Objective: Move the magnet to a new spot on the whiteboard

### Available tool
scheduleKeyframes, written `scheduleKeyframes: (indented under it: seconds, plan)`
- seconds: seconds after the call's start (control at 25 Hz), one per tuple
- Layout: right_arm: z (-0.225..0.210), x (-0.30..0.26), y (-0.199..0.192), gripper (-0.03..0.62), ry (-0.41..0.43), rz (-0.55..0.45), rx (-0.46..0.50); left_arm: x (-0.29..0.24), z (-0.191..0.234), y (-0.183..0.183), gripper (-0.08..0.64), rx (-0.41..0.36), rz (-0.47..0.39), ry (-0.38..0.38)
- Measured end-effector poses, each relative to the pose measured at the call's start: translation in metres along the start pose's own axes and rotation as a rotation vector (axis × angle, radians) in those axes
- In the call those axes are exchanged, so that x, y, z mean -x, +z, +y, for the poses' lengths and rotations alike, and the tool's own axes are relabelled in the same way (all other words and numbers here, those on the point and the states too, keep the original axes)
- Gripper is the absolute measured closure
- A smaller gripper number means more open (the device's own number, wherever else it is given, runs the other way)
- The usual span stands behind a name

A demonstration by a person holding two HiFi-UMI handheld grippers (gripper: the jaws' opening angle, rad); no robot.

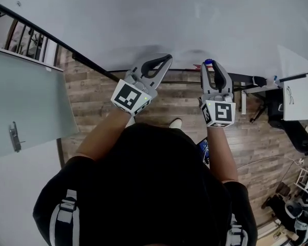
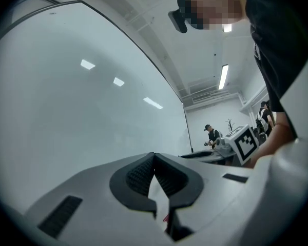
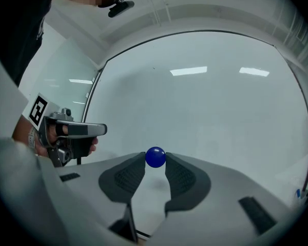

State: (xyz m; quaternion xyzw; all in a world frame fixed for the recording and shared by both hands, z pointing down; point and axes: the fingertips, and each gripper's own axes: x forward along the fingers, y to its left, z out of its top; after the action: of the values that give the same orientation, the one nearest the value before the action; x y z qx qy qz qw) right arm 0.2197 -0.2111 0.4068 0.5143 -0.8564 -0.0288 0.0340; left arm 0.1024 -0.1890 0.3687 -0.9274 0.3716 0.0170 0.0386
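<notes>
Blue ball-shaped magnet (image 3: pixel 155 157) sits pinched between the jaw tips of the right hand-held gripper (image 3: pixel 155 159), in front of the white glossy whiteboard (image 3: pixel 210 106); the left hand-held gripper (image 2: pixel 154 157) is clenched, empty.

seen from above, a person (image 1: pixel 143 188) in a black top holds the left gripper (image 1: pixel 166 58) and the right gripper (image 1: pixel 210 66) up to the lower edge of a whiteboard (image 1: pixel 143 19). a small blue magnet (image 1: pixel 209 62) shows at the right gripper's tips, against the board. wood-plank floor (image 1: pixel 92 99) lies beneath, with a pale door (image 1: pixel 31 101) at left.
</notes>
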Motion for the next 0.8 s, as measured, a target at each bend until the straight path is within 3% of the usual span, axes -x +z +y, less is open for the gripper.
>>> scheduleKeyframes:
  seconds: [0.32,0.8]
  plan:
    - [-0.049,-0.005,-0.053,0.472,-0.019,0.001,-0.005,-0.046,-0.024,-0.043,0.555,-0.002,0.018,0.050]
    - [-0.070,-0.023,-0.132,0.471,-0.077,0.093,-0.014,-0.056,-0.037,-0.069,0.555,0.000,0.049,0.085]
